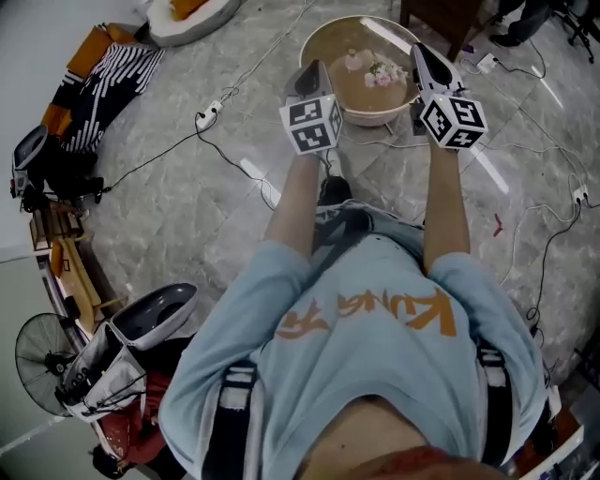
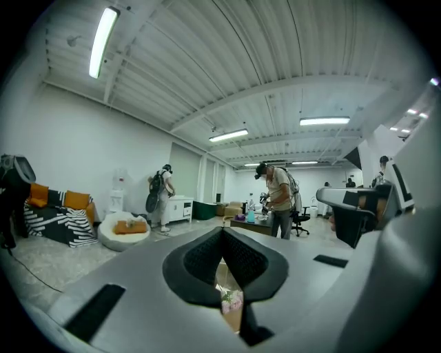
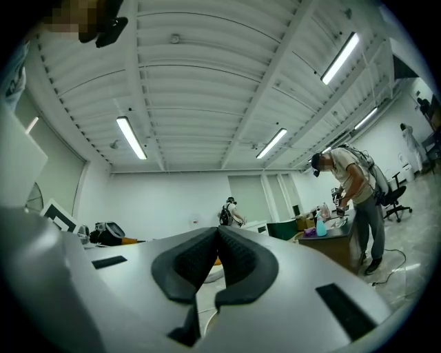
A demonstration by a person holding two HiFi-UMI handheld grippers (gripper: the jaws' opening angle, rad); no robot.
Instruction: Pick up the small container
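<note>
A round tan table (image 1: 323, 42) stands on the floor in front of me. Small pink and white pieces with green (image 1: 378, 73) lie on it; I cannot make out which is the small container. My left gripper (image 1: 314, 67) is held above the table's near left rim and my right gripper (image 1: 420, 52) above its right side, both clear of the pieces. The left gripper (image 2: 222, 234) has its pads meeting with nothing between them, and a pink and green piece (image 2: 231, 300) shows through the gap below. The right gripper (image 3: 218, 234) is shut and empty too.
Cables and a power strip (image 1: 208, 114) trail over the marble floor. A striped cushion (image 1: 117, 70) and a fan (image 1: 37, 361) are at the left, and dark wooden furniture (image 1: 445, 19) stands behind the table. A person (image 2: 278, 200) works at a desk further off.
</note>
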